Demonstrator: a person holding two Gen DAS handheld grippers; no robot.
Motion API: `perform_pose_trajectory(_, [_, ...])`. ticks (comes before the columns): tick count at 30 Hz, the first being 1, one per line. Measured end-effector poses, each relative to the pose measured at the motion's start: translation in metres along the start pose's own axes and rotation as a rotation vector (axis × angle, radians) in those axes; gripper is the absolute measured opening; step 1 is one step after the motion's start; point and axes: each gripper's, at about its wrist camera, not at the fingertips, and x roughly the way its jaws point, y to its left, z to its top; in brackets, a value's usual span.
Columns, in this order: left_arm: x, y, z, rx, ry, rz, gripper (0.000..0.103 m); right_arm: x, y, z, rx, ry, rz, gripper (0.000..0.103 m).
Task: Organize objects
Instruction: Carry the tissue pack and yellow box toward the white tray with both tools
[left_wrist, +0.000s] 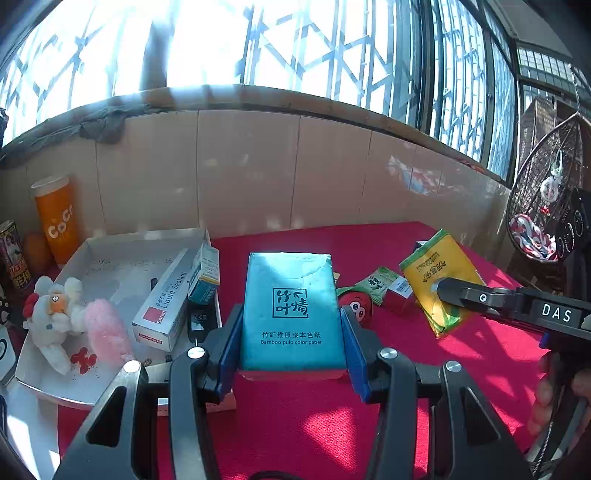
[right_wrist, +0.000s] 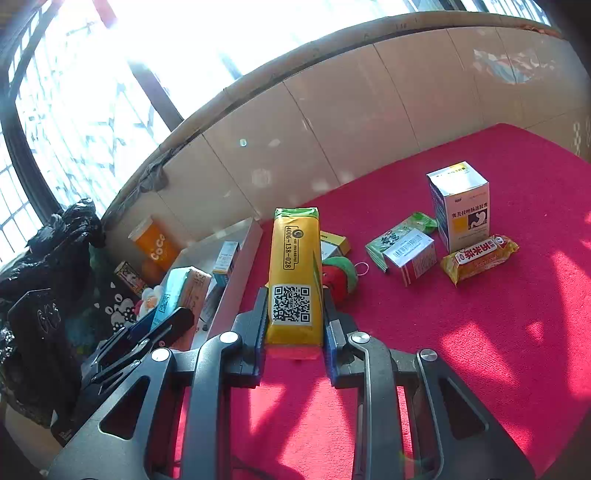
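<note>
- The white tray (left_wrist: 122, 254) sits at the left edge of the red cloth (left_wrist: 461, 350). It already holds a plush toy (left_wrist: 55, 314), a long Liquid Sealant box (left_wrist: 162, 302) and a small teal box (left_wrist: 205, 273), so it reads as the collecting place.
- An orange CoCo cup (left_wrist: 55, 218) and a printed can (left_wrist: 13, 258) stand behind the tray, against the tiled wall.
- The left gripper (left_wrist: 291, 339) clamps the blue tissue pack (left_wrist: 291, 310) by its long sides, blue pads pressed flat. The pack is clear of the cloth and tilted nose-down – probably bound for the tray just beside it.
- The right gripper (right_wrist: 295, 325) squeezes the yellow tissue pack (right_wrist: 295, 273) on edge by its narrow faces, QR label upward – also off the cloth. A hand (left_wrist: 554, 391) shows on its handle at the far right of the left view.
- Loose on the cloth ahead lie a red tomato plush (right_wrist: 338, 275), a green sachet (right_wrist: 400, 236), a barcode box (right_wrist: 412, 254), an upright medicine box (right_wrist: 460, 206) and a snack packet (right_wrist: 478, 258), none yet sorted.
</note>
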Motion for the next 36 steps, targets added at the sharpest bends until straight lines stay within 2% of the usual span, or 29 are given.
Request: perform_pose_trajectory(36, [-0.033,0.090,-0.002,-0.216,-0.083,0.060,0.050,0.037,0.106,0.026,-0.194,0.021,0.065,0.024])
